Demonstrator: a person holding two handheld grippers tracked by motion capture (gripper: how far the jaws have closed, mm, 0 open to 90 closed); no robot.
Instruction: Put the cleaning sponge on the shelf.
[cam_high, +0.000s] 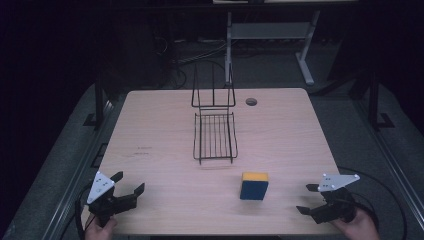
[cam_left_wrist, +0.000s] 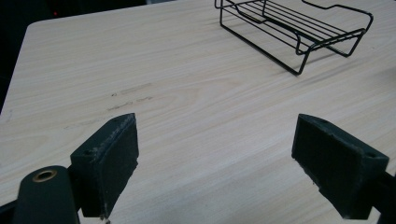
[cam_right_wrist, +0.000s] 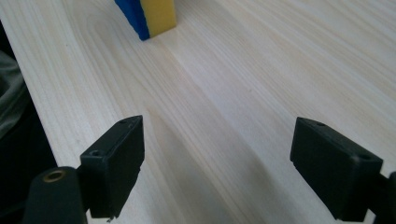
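A black wire rack (cam_high: 215, 135) lies on the wooden table (cam_high: 150, 130) past its middle, with its tall back frame (cam_high: 213, 90) standing up behind. A blue and yellow sponge (cam_high: 254, 185) stands on edge near the front, right of centre. My left gripper (cam_high: 129, 182) rests open at the front left corner, nothing between its jaws. In the left gripper view the rack (cam_left_wrist: 299, 32) is ahead to the right. My right gripper (cam_high: 306, 198) is open at the front right, about a hand's width right of the sponge. The right gripper view has the sponge (cam_right_wrist: 147, 17) far ahead at upper left.
A round cable hole (cam_high: 251, 101) is at the table's far side, right of the rack. A white desk frame (cam_high: 300, 45) and cables stand on the dark floor beyond. Faint marks (cam_high: 142, 150) are on the wood left of the rack.
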